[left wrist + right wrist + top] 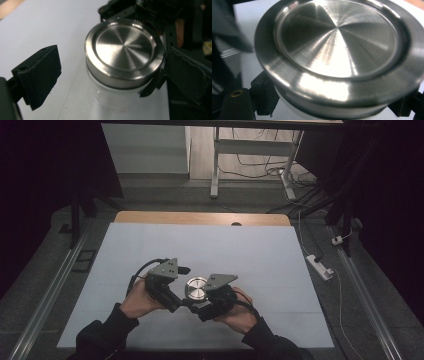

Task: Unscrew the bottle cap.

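Observation:
A jar (pixel 196 289) with a brushed steel lid (pixel 123 48) and a pale clear body (pixel 112 96) stands on the white tabletop (pixel 210 250), near its front middle. My right gripper (pixel 202 307) comes in from the right and is shut on the jar's body just under the lid; in the right gripper view its black pads (pixel 264 93) sit against the body below the lid (pixel 337 42). My left gripper (pixel 184 300) reaches in from the left. Its jaws stand wide on either side of the lid, and the left pad (pixel 37 77) is clearly apart from it.
A wooden strip (pixel 200 218) runs along the table's far edge. Metal rails (pixel 47 290) flank the table on both sides. A power strip (pixel 320 267) and cables lie on the floor at the right, and a desk frame (pixel 216 165) stands beyond.

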Motion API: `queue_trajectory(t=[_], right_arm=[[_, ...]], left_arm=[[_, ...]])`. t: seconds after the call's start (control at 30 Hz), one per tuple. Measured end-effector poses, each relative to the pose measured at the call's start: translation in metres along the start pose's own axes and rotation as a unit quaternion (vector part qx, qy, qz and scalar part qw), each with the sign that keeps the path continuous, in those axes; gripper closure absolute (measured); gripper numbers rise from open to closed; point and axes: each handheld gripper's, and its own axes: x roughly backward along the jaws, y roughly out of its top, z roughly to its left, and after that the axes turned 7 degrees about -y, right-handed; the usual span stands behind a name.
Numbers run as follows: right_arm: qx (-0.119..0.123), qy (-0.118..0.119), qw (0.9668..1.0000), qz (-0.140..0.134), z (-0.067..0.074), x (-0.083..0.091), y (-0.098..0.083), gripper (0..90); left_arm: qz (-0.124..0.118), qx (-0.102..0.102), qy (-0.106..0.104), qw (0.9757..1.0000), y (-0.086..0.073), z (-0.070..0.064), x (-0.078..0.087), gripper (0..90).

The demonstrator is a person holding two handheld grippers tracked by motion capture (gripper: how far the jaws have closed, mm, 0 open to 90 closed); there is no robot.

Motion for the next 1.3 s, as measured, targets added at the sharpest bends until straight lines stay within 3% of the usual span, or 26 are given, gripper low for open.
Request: queue_trajectory(t=[0.03, 0.07, 0.2, 0.3, 0.43, 0.47, 0.5, 0.53, 0.57, 0.6, 0.63, 0.67, 0.7, 0.73, 0.77, 0.8, 0.83, 0.87, 0.9, 0.93, 0.97, 1.0, 1.3], right_arm=[[0.0, 0.0, 1.0, 0.0, 0.0, 0.0, 0.0, 15.1], [0.007, 0.016, 0.9998, -0.002, 0.003, 0.0, 0.001, 15.1], [0.023, 0.04, 0.999, 0.0, 0.009, -0.001, 0.002, 15.1], [0.037, 0.05, 0.9981, -0.001, 0.012, -0.002, 0.003, 15.1], [0.032, 0.051, 0.9982, 0.001, 0.015, -0.002, 0.004, 15.1], [0.031, 0.044, 0.9985, 0.0, 0.013, -0.001, 0.004, 15.1], [0.031, 0.044, 0.9985, 0.0, 0.013, -0.001, 0.004, 15.1], [0.022, 0.035, 0.9992, -0.002, 0.011, -0.001, 0.004, 15.1], [0.021, 0.029, 0.9993, -0.002, 0.01, -0.001, 0.003, 15.1], [0.015, 0.022, 0.9996, -0.001, 0.009, -0.001, 0.003, 15.1], [0.015, 0.022, 0.9996, -0.001, 0.009, -0.001, 0.003, 15.1], [0.005, 0.005, 1.0, 0.002, 0.008, -0.001, 0.003, 15.1], [0.005, 0.005, 1.0, 0.002, 0.008, -0.001, 0.003, 15.1], [-0.001, -0.011, 0.9999, 0.004, 0.006, -0.002, 0.002, 15.1], [-0.001, -0.011, 0.9999, 0.004, 0.006, -0.002, 0.002, 15.1], [-0.01, -0.028, 0.9995, 0.007, 0.005, -0.002, 0.001, 15.1], [-0.01, -0.028, 0.9995, 0.007, 0.005, -0.002, 0.001, 15.1], [-0.015, -0.041, 0.999, 0.009, 0.004, -0.003, 0.001, 15.1], [-0.015, -0.041, 0.999, 0.009, 0.004, -0.003, 0.001, 15.1], [-0.018, -0.049, 0.9986, 0.01, 0.003, -0.003, 0.001, 15.1], [-0.018, -0.049, 0.9986, 0.01, 0.003, -0.003, 0.001, 15.1], [-0.021, -0.054, 0.9983, 0.01, 0.002, -0.003, 0.0, 15.1], [-0.026, -0.057, 0.998, 0.006, 0.001, -0.002, 0.0, 15.1]], left_arm=[[0.0, 0.0, 0.0, 1.0, 0.0, 0.0, 0.0, 2.8], [-0.002, -0.014, -0.021, 0.9997, -0.003, 0.001, 0.0, 2.8], [-0.006, -0.036, -0.06, 0.9975, -0.005, 0.0, -0.002, 5.9], [0.003, -0.054, -0.066, 0.9963, -0.004, -0.003, -0.006, 10.7], [-0.004, -0.055, -0.066, 0.9963, -0.003, -0.005, -0.008, 18.6], [-0.009, -0.041, -0.055, 0.9976, -0.002, -0.005, -0.009, 18.8], [-0.009, -0.041, -0.055, 0.9976, -0.002, -0.005, -0.009, 19.0], [-0.012, -0.029, -0.039, 0.9988, -0.001, -0.005, -0.011, 19.0], [-0.012, -0.029, -0.039, 0.9988, -0.001, -0.005, -0.011, 19.0], [-0.012, -0.012, -0.019, 0.9997, 0.001, -0.006, -0.013, 19.1], [-0.012, -0.012, -0.019, 0.9997, 0.001, -0.006, -0.013, 19.1], [-0.009, -0.005, -0.008, 0.9999, 0.002, -0.007, -0.015, 19.1], [-0.008, 0.003, 0.006, 0.9999, 0.004, -0.008, -0.017, 19.1], [-0.007, 0.02, 0.03, 0.9993, 0.006, -0.01, -0.021, 19.2], [-0.007, 0.02, 0.03, 0.9993, 0.006, -0.01, -0.021, 19.2], [-0.007, 0.035, 0.053, 0.998, 0.009, -0.012, -0.024, 19.2], [-0.007, 0.035, 0.053, 0.998, 0.009, -0.012, -0.024, 19.2], [-0.007, 0.048, 0.072, 0.9963, 0.011, -0.014, -0.028, 19.3], [-0.007, 0.048, 0.072, 0.9963, 0.011, -0.014, -0.028, 19.3], [-0.007, 0.058, 0.087, 0.9944, 0.012, -0.016, -0.03, 19.3], [-0.007, 0.058, 0.087, 0.9944, 0.012, -0.016, -0.03, 19.3], [-0.008, 0.064, 0.1, 0.993, 0.014, -0.017, -0.031, 19.4], [-0.009, 0.065, 0.11, 0.9917, 0.015, -0.019, -0.032, 19.5]])
